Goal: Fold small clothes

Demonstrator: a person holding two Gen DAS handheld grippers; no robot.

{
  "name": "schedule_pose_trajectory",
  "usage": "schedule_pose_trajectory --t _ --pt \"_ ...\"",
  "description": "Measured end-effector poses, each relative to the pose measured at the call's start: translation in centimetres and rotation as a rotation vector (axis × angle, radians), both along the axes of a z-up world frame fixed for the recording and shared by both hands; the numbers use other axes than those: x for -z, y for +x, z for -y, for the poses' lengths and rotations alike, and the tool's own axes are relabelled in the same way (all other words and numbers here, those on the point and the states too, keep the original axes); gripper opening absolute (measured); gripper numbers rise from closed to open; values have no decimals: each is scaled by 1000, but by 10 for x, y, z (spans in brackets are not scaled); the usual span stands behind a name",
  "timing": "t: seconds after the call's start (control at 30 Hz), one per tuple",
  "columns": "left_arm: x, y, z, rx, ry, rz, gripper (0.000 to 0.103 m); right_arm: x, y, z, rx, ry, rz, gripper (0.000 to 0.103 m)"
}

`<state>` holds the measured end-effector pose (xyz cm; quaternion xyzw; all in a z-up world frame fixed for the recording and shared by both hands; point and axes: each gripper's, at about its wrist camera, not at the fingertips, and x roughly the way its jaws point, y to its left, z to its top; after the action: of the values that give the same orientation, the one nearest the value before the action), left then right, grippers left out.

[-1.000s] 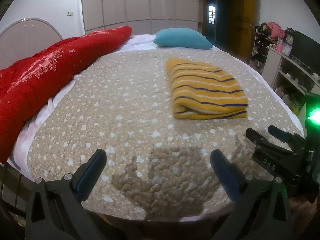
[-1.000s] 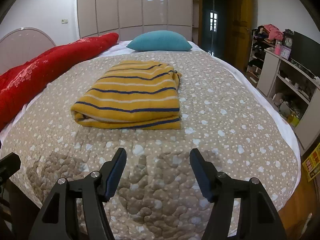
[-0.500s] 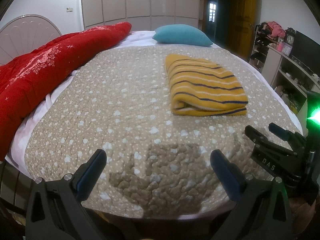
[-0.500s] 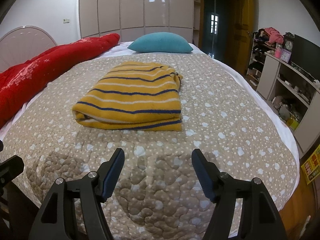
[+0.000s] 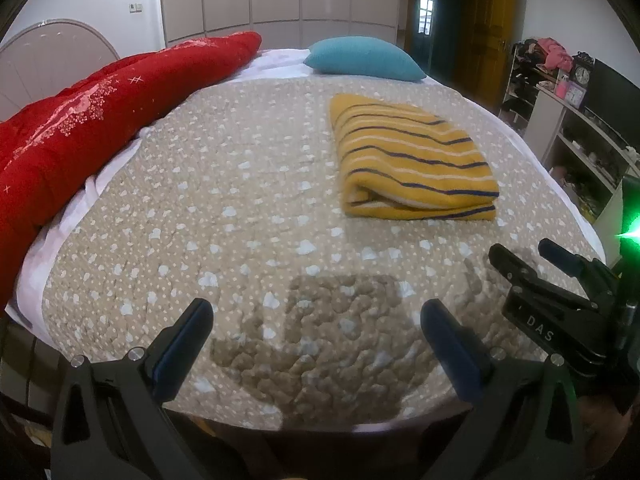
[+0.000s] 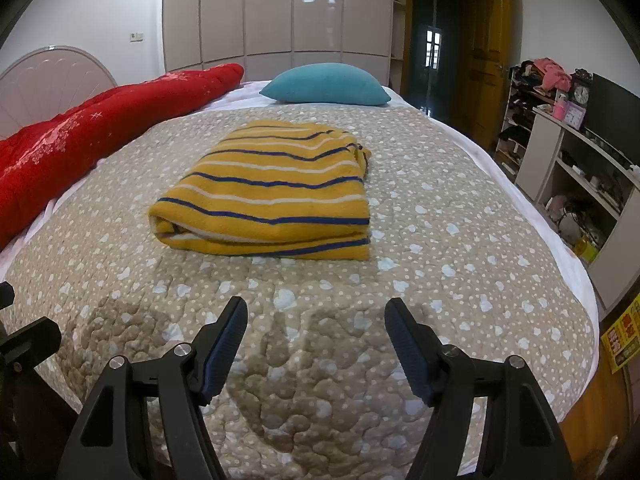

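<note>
A yellow garment with navy and white stripes (image 5: 412,160) lies folded into a flat rectangle on the beige dotted bedspread (image 5: 240,208); it also shows in the right wrist view (image 6: 272,196). My left gripper (image 5: 316,312) is open and empty, held over the bed's near edge, well short of the garment and to its left. My right gripper (image 6: 316,312) is open and empty, also near the front edge, directly in front of the garment. The right gripper's body shows at the right of the left wrist view (image 5: 552,280).
A red quilt (image 5: 80,120) lies along the bed's left side. A teal pillow (image 5: 364,58) sits at the far end. Shelving with clutter (image 6: 576,168) stands to the right of the bed. A doorway (image 6: 436,52) is at the back.
Both grippers have pulled back and risen slightly from the bed, staying open. The folded garment has not moved.
</note>
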<state>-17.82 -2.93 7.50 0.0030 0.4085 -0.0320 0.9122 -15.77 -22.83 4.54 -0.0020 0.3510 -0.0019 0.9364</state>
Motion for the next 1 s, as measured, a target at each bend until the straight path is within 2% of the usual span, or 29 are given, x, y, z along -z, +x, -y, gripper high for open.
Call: schedule_pose_trajectory --t 1.0 --pt "12 3 -4 -3 -28 -50 103 5 -3 -2 -17 -22 -9 78"
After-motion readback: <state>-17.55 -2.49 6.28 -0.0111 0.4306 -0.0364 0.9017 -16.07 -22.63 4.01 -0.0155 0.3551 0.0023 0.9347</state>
